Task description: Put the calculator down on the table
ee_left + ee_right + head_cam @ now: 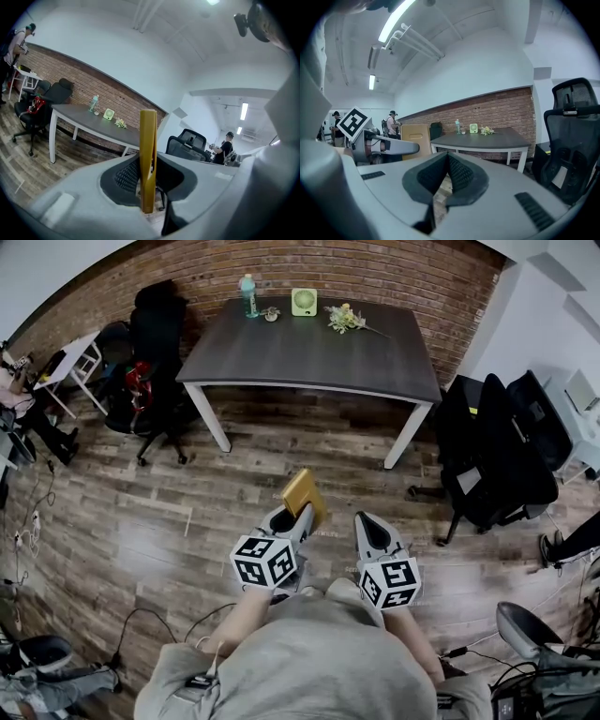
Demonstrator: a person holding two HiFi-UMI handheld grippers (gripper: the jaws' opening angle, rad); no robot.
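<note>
Expect the gold calculator [303, 493] to feel light, stiff and slick-cased. Keep hold across its flat faces, as in the left gripper [295, 515], jaws closed partway onto its lower end, slab upright on edge, well short of the table [309, 362] and over the floor. Note the right gripper [445, 171], equally short of the table, jaws nearly together on nothing, and look to the table's far edge for the only container, a bottle [248, 294], contents too small to tell.

Dark table [309, 357] on wood floor [141, 521]; along far edge: bottle [248, 296], small trinket [271, 313], green square gadget [304, 302], flower sprig [345, 319]
</note>
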